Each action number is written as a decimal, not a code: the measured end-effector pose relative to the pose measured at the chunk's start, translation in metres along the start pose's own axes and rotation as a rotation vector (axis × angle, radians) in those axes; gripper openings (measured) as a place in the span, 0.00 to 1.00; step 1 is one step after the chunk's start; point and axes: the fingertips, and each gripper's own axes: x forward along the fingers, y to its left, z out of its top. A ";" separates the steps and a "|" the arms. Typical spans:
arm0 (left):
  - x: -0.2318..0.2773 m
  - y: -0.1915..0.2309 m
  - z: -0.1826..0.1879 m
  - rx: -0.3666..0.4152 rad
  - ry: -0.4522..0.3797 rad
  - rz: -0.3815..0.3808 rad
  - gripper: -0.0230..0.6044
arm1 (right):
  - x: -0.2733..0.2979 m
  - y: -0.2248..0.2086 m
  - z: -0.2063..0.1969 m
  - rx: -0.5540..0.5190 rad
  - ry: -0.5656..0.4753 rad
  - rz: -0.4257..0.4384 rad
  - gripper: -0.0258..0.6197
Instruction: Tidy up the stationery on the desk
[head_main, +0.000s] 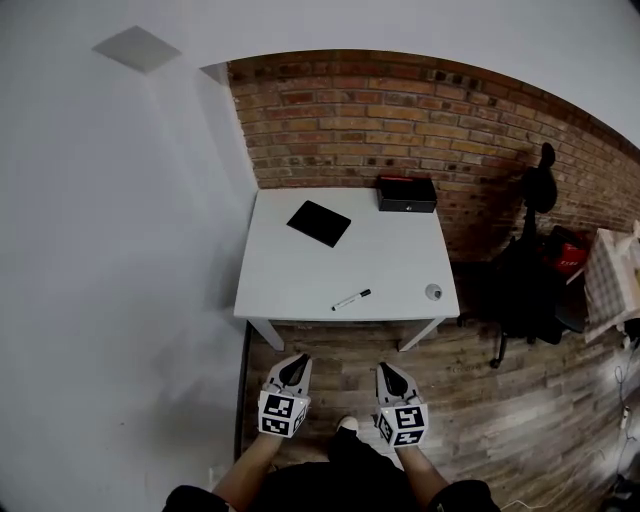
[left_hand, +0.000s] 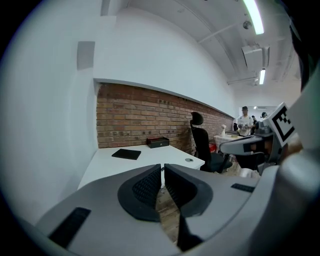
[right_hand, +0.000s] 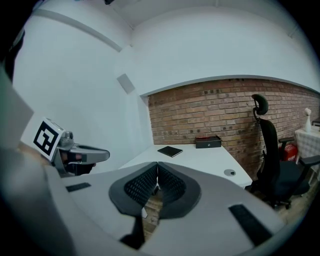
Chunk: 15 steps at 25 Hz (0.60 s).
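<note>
Jaws together and empty, the left gripper (head_main: 295, 366) and right gripper (head_main: 389, 371) hang short of the desk (head_main: 290, 280), probably because nothing is picked out yet. Stationery lies spread on it: notebook (head_main: 319, 222) left rear, pen (head_main: 351, 299) near the front edge, black box (head_main: 406, 194) against the wall.

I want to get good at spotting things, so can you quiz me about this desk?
1. True or false: the pen lies on top of the notebook.
2. Where is the black box? A: at the back of the desk, by the brick wall. B: at the desk's front edge. C: on the notebook.
3. Fill the gap: the left hand-held gripper and the right hand-held gripper each have their jaws ____, with nothing between them.

Key: 1 false, it lies on the bare desk; 2 A; 3 together.
</note>
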 end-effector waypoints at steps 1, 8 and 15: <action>0.007 0.001 0.002 -0.001 0.003 0.006 0.09 | 0.006 -0.006 0.002 0.002 0.000 0.006 0.08; 0.045 0.011 0.016 -0.009 -0.001 0.055 0.09 | 0.049 -0.040 0.005 0.006 0.018 0.047 0.08; 0.055 0.025 0.017 -0.028 0.006 0.098 0.09 | 0.071 -0.041 0.010 0.001 0.024 0.099 0.08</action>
